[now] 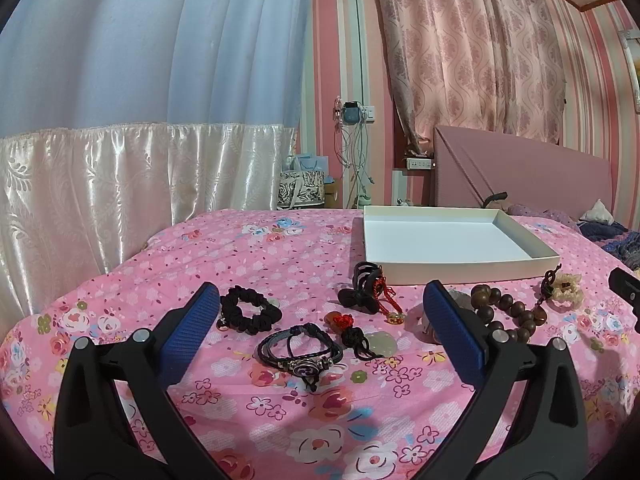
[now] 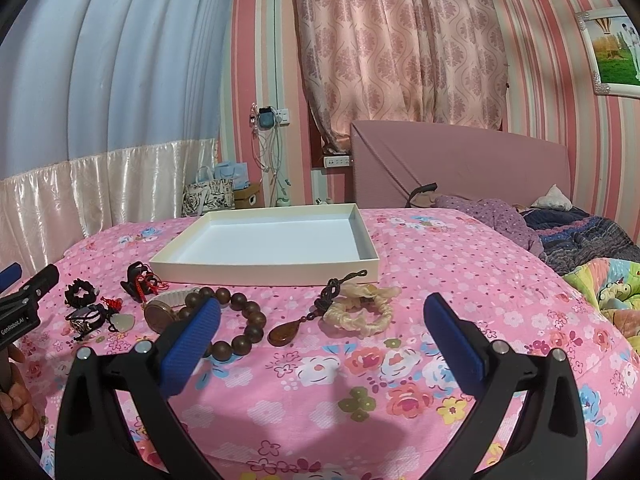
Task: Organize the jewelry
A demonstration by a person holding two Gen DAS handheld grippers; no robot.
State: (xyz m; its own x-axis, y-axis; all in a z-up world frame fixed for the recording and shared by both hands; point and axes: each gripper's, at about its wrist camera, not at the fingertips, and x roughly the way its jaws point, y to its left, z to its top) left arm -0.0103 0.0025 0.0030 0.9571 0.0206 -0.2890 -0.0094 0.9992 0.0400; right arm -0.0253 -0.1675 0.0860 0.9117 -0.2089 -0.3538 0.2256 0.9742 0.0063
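Both grippers' fingers stand wide apart and grip nothing, above jewelry spread on a pink floral bedspread [image 2: 460,264].

Between the left gripper [image 1: 320,320] fingers lie a black braided bracelet [image 1: 300,350] and, just right of it, a pale jade pendant on a red-and-black knot [image 1: 370,338]; a black scrunchie [image 1: 250,314] sits just beyond its left finger, and a black hair clip [image 1: 360,294] farther ahead. Between the right gripper [image 2: 320,320] fingers lie a cream scrunchie [image 2: 362,312] and a brown pendant on a dark cord [image 2: 286,334]; a wooden bead bracelet [image 2: 240,312] curls around its left fingertip. Beyond all of it sits a shallow white tray [image 2: 264,270], holding nothing.
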